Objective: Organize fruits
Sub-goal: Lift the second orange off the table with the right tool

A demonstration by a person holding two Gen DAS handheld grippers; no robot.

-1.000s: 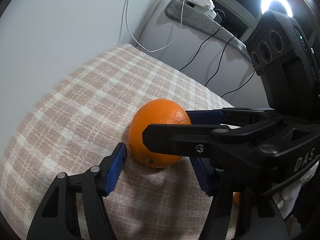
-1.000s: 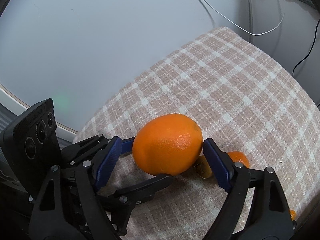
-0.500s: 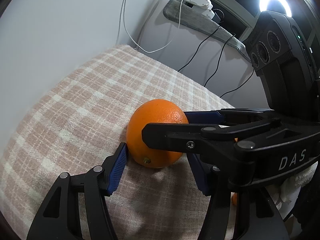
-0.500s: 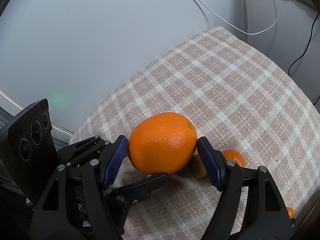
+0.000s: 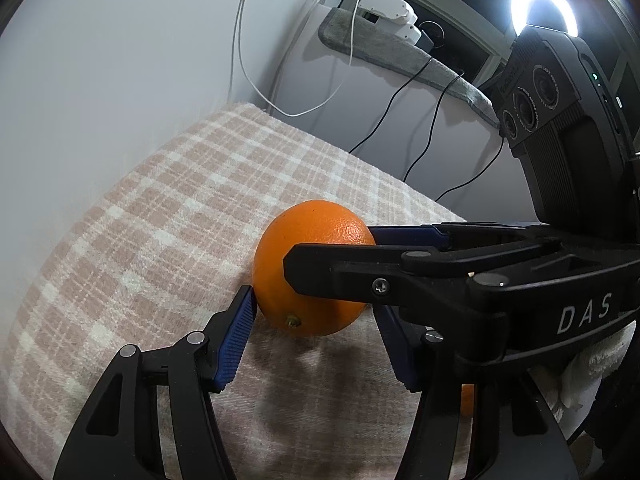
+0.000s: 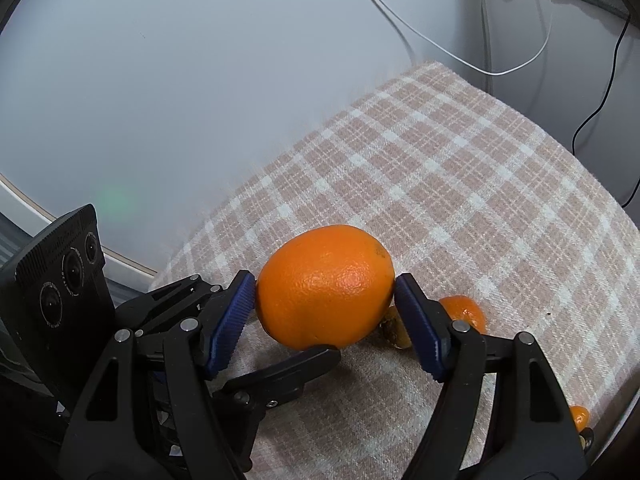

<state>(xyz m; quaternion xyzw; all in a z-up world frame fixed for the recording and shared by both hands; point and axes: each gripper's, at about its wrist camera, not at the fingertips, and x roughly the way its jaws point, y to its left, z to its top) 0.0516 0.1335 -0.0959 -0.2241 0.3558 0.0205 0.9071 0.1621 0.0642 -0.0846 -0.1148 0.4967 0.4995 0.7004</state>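
From the left wrist, the left tongs (image 5: 312, 332) pinch the orange (image 5: 310, 240) resting on the checked surface (image 5: 168, 216), the right tongs crossing over it. From the right wrist, the right tongs (image 6: 326, 294) pinch the same orange (image 6: 324, 286); a small orange (image 6: 464, 312) lies just beside.

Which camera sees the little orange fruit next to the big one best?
The right wrist view: the small orange fruit lies in the open on the checked cloth, just past the gripper's finger. The left wrist view shows only an orange sliver behind the gripper frames.
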